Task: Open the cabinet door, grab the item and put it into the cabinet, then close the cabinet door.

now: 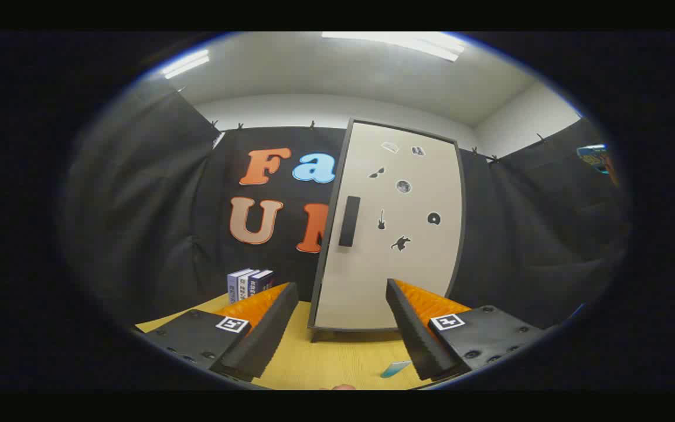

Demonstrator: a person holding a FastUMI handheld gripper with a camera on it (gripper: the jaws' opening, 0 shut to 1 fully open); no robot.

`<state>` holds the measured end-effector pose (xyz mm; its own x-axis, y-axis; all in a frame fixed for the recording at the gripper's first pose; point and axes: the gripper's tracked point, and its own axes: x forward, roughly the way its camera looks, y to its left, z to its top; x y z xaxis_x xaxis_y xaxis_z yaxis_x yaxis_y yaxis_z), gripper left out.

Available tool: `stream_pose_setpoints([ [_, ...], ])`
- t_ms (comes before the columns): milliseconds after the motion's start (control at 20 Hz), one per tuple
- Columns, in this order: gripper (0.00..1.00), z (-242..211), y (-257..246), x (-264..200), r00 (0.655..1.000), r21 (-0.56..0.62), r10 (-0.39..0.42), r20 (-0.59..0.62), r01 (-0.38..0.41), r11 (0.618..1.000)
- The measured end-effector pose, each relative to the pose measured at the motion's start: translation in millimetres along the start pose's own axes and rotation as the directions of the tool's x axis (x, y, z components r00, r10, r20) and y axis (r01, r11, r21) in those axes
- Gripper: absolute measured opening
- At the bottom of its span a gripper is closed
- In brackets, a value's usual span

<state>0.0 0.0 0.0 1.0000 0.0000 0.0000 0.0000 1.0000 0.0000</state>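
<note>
A tall white cabinet (393, 234) with a dark frame stands on the wooden table just beyond my fingers. Its door is shut and carries a dark vertical handle (349, 221) near its left edge and several small stickers. My gripper (342, 299) is open, its fingers spread wide with nothing between them, pointing at the lower part of the door. A small teal item (395, 368) lies flat on the table beside the right finger, close to me.
Several upright books (249, 284) stand on the table (326, 357) left of the cabinet, beyond the left finger. Black cloth walls close in the booth on all sides. A bit of a hand (344, 387) shows at the table's near edge.
</note>
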Motion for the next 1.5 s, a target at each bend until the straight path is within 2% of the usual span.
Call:
stream_pose_setpoints([
  [200,0.97,-0.5,-13.8,1.0,1.000,0.007,0.010,-0.016,-0.010,1.000],
  [400,0.97,0.9,-28.9,2.4,0.998,-0.001,0.052,-0.022,-0.052,0.999],
  [550,0.97,2.7,-46.7,5.8,0.999,-0.028,0.043,-0.026,-0.044,0.999],
  [800,0.97,0.8,-53.8,5.3,0.995,0.014,0.097,-0.030,-0.097,0.995],
  [1100,0.97,24.5,-67.2,19.8,0.994,0.029,0.108,-0.003,-0.108,0.994],
  [1250,0.97,49.6,-71.4,45.8,0.996,0.063,0.081,0.022,-0.082,0.995],
  [1500,0.97,79.8,-86.5,124.4,0.999,0.072,-0.035,-0.007,0.036,0.997],
])
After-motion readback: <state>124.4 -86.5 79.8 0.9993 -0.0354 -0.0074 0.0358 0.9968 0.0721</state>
